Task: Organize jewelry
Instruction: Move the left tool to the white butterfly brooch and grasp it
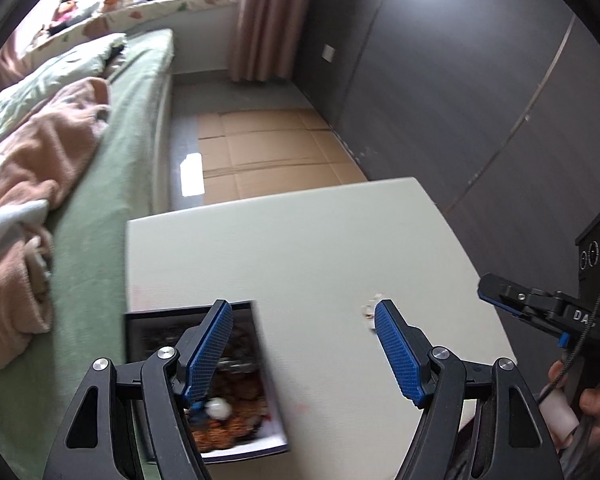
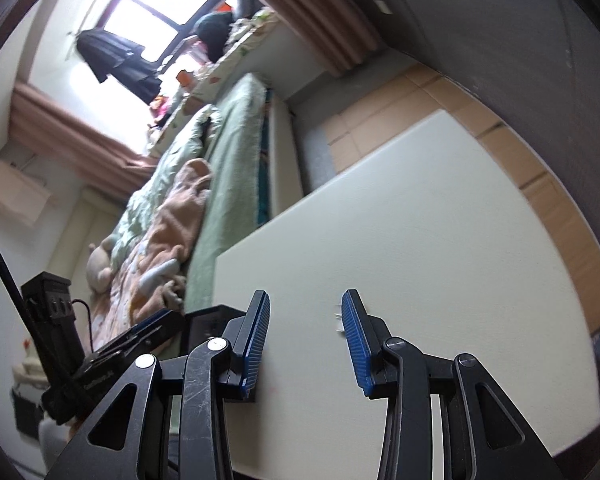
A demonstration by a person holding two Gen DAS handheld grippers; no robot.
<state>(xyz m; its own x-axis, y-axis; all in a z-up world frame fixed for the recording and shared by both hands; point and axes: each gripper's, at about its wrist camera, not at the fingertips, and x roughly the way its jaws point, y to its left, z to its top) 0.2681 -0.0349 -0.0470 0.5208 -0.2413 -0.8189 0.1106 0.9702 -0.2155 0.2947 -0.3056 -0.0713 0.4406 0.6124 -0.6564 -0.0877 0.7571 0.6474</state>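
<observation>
Beside the jewelry box lies a small pale trinket, just past my left gripper, both tongs apart and empty.

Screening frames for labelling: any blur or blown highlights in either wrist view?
Left wrist: jewelry box and the small pale piece on the table are motion-smeared; glare patch on the floor. Right wrist: window blown out, table edge soft.

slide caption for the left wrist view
Open left hand-held gripper above white table, jewelry box beneath its left finger.
</observation>
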